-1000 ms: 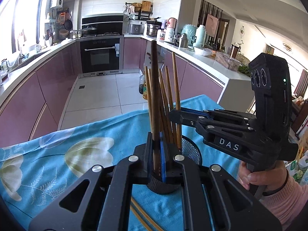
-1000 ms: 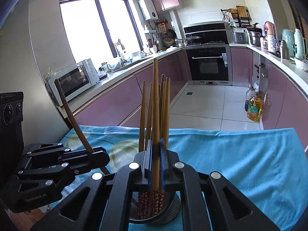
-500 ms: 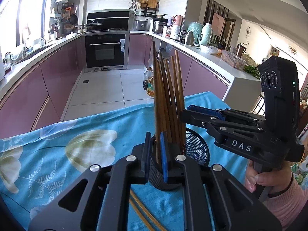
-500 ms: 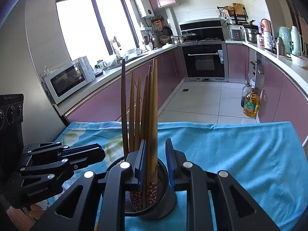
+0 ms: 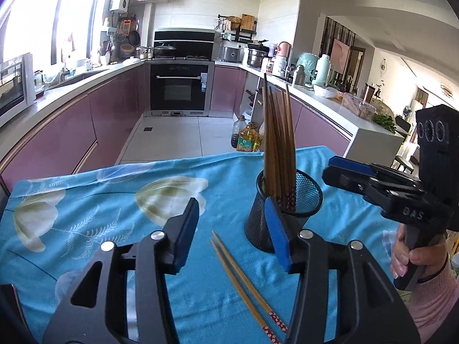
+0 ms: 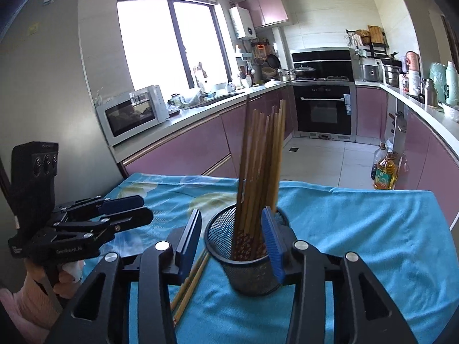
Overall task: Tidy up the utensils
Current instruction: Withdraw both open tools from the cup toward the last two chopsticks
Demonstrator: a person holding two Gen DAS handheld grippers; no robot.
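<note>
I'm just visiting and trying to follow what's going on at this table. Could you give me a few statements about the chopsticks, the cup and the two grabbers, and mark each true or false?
1. Several chopsticks stand upright in the black mesh cup. True.
2. The pair of chopsticks on the blue tablecloth lies inside the cup. False: it lies flat on the cloth beside the cup.
3. The left gripper clamps a chopstick. False: its jaws are opening and hold nothing.
4. The right gripper holds nothing either. True: its jaws are opening, with nothing pressed between the pads.
5. The cup lies tipped on its side. False: it stands upright.
</note>
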